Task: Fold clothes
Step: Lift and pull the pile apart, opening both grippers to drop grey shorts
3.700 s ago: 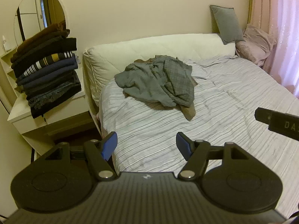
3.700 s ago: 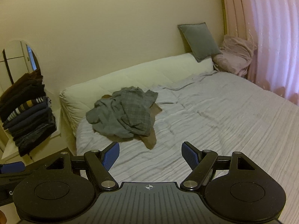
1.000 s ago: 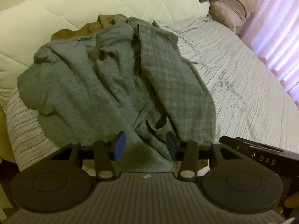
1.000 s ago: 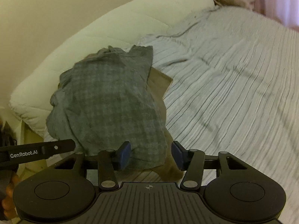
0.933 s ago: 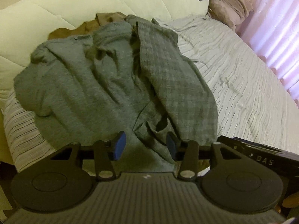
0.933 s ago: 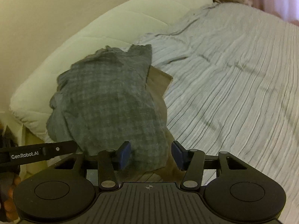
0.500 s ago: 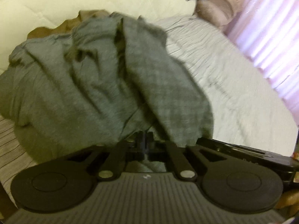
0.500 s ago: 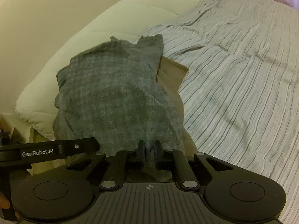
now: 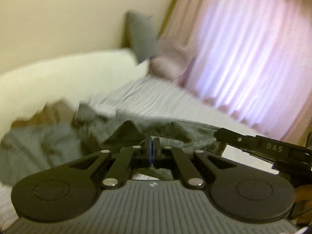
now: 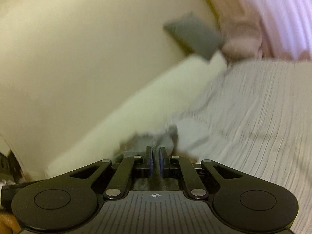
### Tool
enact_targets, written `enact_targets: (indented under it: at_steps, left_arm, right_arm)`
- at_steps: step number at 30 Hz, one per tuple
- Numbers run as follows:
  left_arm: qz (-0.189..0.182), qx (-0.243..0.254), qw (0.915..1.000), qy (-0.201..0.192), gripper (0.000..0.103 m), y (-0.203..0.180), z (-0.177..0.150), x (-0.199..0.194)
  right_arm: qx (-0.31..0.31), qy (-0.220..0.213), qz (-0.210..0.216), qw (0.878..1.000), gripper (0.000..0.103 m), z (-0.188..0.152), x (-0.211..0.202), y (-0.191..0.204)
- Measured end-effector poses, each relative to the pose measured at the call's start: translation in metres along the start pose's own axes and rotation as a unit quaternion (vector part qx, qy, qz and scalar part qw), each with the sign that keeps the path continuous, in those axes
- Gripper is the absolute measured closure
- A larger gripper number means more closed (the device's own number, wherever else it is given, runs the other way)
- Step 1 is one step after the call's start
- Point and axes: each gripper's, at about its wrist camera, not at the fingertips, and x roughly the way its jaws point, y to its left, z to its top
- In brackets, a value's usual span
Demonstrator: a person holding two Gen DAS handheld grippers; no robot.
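Only the left wrist view shows how the grey garment [image 9: 175, 130] is held up: it stretches as a taut band from the left gripper [image 9: 151, 146] across to the right gripper [image 9: 220, 134], whose black finger enters from the right edge with cloth bunched at its tip. In that view the left gripper's blue pads are pressed together on a fold of the garment, and more grey cloth trails down to the left of the claw onto the striped bed [image 9: 156, 97], beside a brown garment [image 9: 52, 111]. The right wrist view shows the right gripper [image 10: 155, 156] nearly closed, a thin strip of grey garment [image 10: 156, 140] pinched between its pads and rising just ahead of them; the rest of the cloth is hidden under the gripper body. Both views are motion-blurred, so the garment's pattern and edges are hard to make out. Beyond the claws lie a cream headboard [image 10: 156, 97], a grey cushion [image 9: 142, 35] and pink curtains [image 9: 243, 48].
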Motion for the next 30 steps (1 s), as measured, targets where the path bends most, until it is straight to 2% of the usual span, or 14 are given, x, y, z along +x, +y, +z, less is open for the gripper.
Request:
enact_targets:
  at_steps: [2, 7, 10, 12, 15, 19, 20, 22, 23, 25, 26, 28, 30]
  left_arm:
    - [-0.031, 0.017, 0.9992, -0.020, 0.103, -0.031, 0.015, -0.011]
    - [-0.116, 0.047, 0.9910, -0.047, 0.103, -0.113, 0.018, -0.039]
    - [-0.172, 0.062, 0.9820, -0.047, 0.103, -0.169, 0.009, -0.055]
    - [-0.210, 0.071, 0.9742, -0.042, 0.103, -0.202, -0.003, -0.062]
    - [-0.255, 0.085, 0.9629, -0.018, 0.103, -0.254, -0.025, -0.069]
    - [-0.227, 0.099, 0.9679, 0.042, 0.101, -0.303, -0.068, -0.073]
    - [-0.216, 0.096, 0.9698, 0.060, 0.099, -0.308, -0.080, -0.075]
    - [-0.190, 0.093, 0.9726, 0.098, 0.090, -0.316, -0.108, -0.080]
    - [-0.172, 0.091, 0.9740, 0.116, 0.088, -0.316, -0.124, -0.082]
    - [-0.134, 0.083, 0.9751, 0.156, 0.087, -0.313, -0.155, -0.093]
    - [-0.117, 0.077, 0.9745, 0.175, 0.087, -0.307, -0.170, -0.094]
    - [-0.085, 0.063, 0.9715, 0.212, 0.087, -0.296, -0.201, -0.094]
    - [-0.054, 0.066, 0.9674, 0.238, 0.087, -0.294, -0.221, -0.103]
  right_arm:
    - [-0.004, -0.041, -0.007, 0.999, 0.098, 0.014, -0.035, 0.003]
    - [-0.006, -0.144, -0.052, 0.988, 0.101, 0.037, -0.143, 0.004]
    - [-0.008, -0.199, -0.090, 0.976, 0.103, 0.042, -0.216, 0.005]
    - [-0.022, -0.242, -0.117, 0.963, 0.103, 0.043, -0.270, 0.009]
    - [-0.044, -0.256, -0.157, 0.953, 0.103, 0.044, -0.340, 0.014]
    - [-0.006, -0.203, -0.212, 0.956, 0.103, 0.029, -0.403, -0.002]
    - [0.009, -0.183, -0.226, 0.957, 0.097, 0.020, -0.417, -0.009]
    - [0.034, -0.140, -0.253, 0.957, 0.057, -0.003, -0.437, -0.022]
    - [0.045, -0.121, -0.266, 0.955, 0.022, -0.018, -0.448, -0.029]
    - [0.048, -0.082, -0.275, 0.957, 0.022, -0.054, -0.467, -0.038]
    - [0.056, -0.048, -0.294, 0.953, 0.022, -0.071, -0.472, -0.043]
    - [0.068, 0.014, -0.315, 0.947, 0.022, -0.102, -0.479, -0.056]
    - [0.084, 0.063, -0.317, 0.943, 0.022, -0.133, -0.482, -0.065]
